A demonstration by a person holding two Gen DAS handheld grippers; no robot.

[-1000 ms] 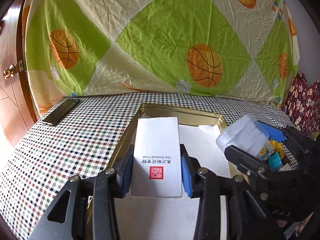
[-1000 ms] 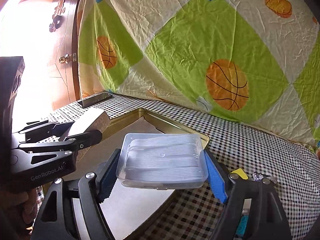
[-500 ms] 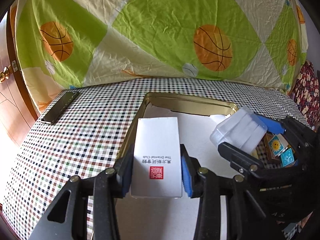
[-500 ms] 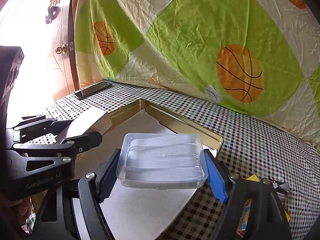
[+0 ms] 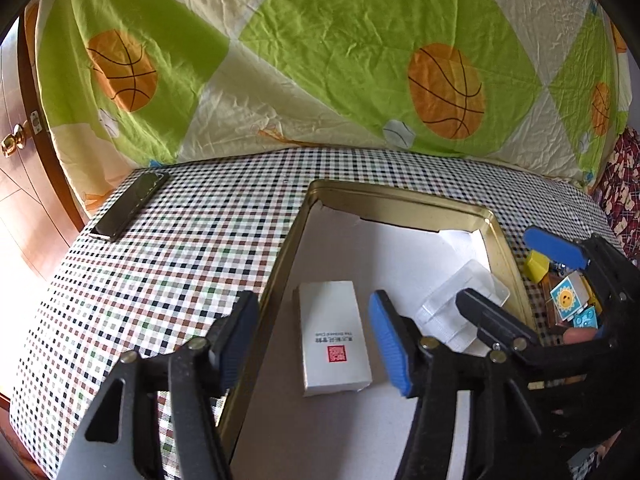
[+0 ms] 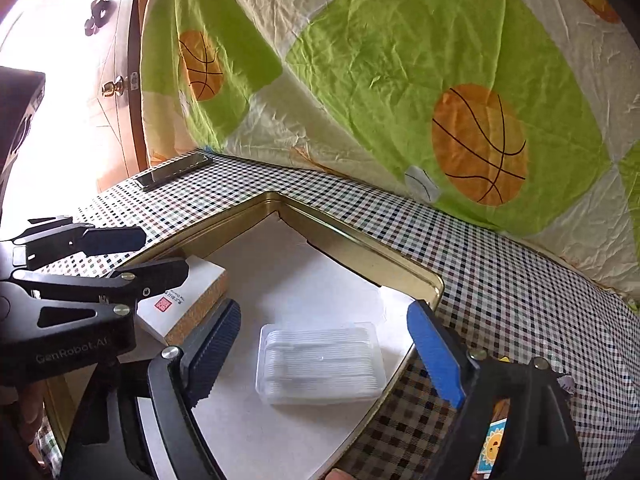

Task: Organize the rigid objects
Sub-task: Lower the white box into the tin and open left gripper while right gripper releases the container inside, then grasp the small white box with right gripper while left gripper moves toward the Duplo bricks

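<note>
Both jaws opening, white box [image 5: 335,338] and clear case [image 6: 320,362] released (flat in tray [image 5: 400,202]); best lifted straight clear, nudging neither.

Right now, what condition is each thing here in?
Gold metal tray: open, paper-lined.
White cardboard box: lying flat in tray, released.
Clear plastic lidded box: closed, lying in tray, released.
Left gripper: jaws opening, clear of the box.
Right gripper: jaws opening, clear of the box.
Black phone: flat on tablecloth.
</note>
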